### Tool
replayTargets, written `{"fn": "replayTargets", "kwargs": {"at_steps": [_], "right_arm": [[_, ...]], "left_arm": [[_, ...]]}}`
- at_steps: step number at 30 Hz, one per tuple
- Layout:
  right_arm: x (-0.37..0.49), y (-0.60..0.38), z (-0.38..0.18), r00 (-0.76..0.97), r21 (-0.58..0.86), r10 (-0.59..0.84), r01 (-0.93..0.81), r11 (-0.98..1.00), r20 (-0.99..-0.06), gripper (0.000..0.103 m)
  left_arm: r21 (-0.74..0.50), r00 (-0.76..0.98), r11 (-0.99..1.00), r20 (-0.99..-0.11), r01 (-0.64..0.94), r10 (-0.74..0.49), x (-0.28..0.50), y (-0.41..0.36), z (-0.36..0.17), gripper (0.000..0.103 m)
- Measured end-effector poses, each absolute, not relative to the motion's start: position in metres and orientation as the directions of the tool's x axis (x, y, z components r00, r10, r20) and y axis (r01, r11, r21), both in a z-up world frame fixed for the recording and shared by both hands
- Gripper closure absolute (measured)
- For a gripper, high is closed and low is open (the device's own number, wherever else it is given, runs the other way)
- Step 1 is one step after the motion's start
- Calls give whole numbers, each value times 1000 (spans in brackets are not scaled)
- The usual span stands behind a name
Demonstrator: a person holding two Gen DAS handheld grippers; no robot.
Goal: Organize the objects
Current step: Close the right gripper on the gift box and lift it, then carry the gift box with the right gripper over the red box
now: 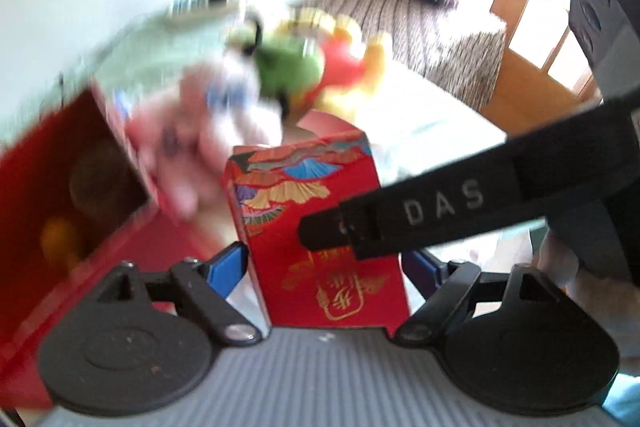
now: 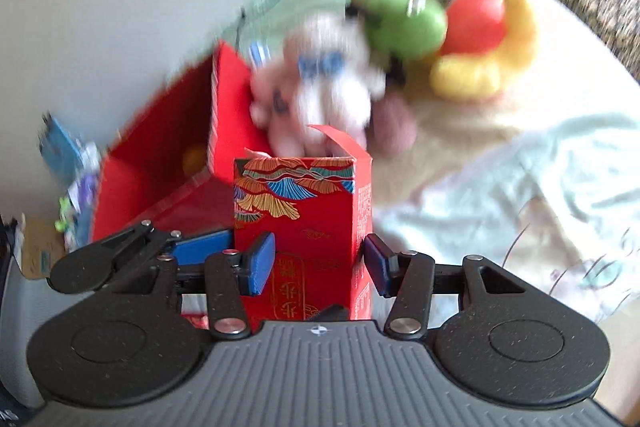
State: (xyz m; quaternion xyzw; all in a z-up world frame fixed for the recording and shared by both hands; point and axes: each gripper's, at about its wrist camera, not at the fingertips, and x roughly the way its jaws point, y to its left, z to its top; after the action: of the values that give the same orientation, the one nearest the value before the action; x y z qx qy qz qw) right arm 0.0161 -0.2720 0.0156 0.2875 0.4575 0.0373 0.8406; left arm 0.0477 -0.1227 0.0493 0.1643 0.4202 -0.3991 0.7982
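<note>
The small red carton (image 1: 320, 235) stands upright between the pads of the left gripper (image 1: 324, 267), low and very close to the camera. Both blue pads seem to press on its side walls, so I judge that this gripper holds it, though the right pad is partly hidden.

In the right wrist view the same carton (image 2: 300, 219) is between the pads of the right gripper (image 2: 320, 263). Here the jaws stand partly open: the left pad overlaps the front face and the right pad is just beside the edge. I cannot tell if they really touch.

The top flap (image 2: 336, 137) of the carton is open. It is thin printed cardboard, so I think it is light, a little glossy, and easy to crush. A gentle squeeze on the lower half, where the walls are stiffer, looks best; the open top will bend.

Ahead and to the left of the grippers is a big red box (image 2: 160, 171), open. Beyond the carton lie soft toys (image 2: 328, 87), blurred, on a pale cloth (image 2: 520, 167).
</note>
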Motion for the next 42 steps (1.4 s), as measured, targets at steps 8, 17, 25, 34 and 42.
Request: {"fn": "replayTargets", "kwargs": {"at_steps": [8,17,25,34,42], "right_arm": [[39,-254,66,724,538,327,73,840,-607,50],[108,-209,107,741,499,426,-142,855,-519,51],[159,-147,118,681,471,532,-300,829,-503,51],[191,-89,68,544,480,574,-322,816,-611,52],[210,-69,37,447,484,574,-308,819,-686,52]], "left_arm": [[39,513,655,-657,755,-552,63,-110,122,19],[58,662,788,-582,613,-472,108,-49,158,19],[29,719,876,-586,481,-375,143,20,161,19],[30,659,922,-708,385,-252,171,55,100,19],[1,576,940,-791,342,-209,190,70,64,19]]}}
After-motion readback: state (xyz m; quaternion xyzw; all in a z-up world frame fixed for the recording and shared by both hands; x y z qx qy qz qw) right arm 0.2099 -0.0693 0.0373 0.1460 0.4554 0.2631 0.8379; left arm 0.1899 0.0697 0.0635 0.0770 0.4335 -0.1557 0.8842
